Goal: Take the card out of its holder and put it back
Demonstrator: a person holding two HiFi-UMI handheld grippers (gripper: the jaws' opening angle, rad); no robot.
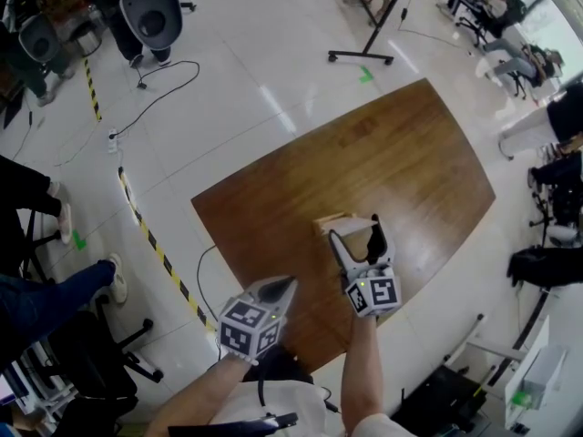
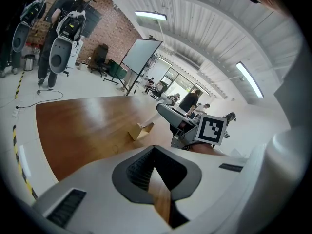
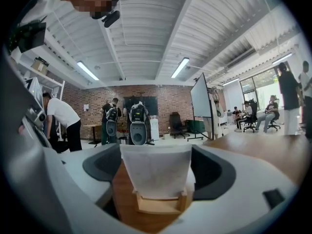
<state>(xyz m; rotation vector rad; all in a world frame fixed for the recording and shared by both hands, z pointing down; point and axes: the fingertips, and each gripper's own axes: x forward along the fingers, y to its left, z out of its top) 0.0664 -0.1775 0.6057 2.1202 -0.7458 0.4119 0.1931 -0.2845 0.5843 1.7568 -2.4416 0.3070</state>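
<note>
The right gripper (image 1: pixel 355 229) is open, its 2 jaws flanking the card (image 3: pixel 156 172) upright in the holder (image 3: pixel 158 206), lined up to pinch it. The left gripper (image 2: pixel 154 149), closed and empty, waits near left.

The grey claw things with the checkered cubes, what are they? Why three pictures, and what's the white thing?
They are grabbing tools; a person holds one in each hand. The head view comes from a camera on the person's head, looking down at a wooden table. The two gripper views come from cameras riding on each tool. On the table stands a small wooden holder with a white card in it. The right tool is open, its jaws either side of the card, seemingly not pinching it. The left tool is shut and empty, near the table's edge.
</note>
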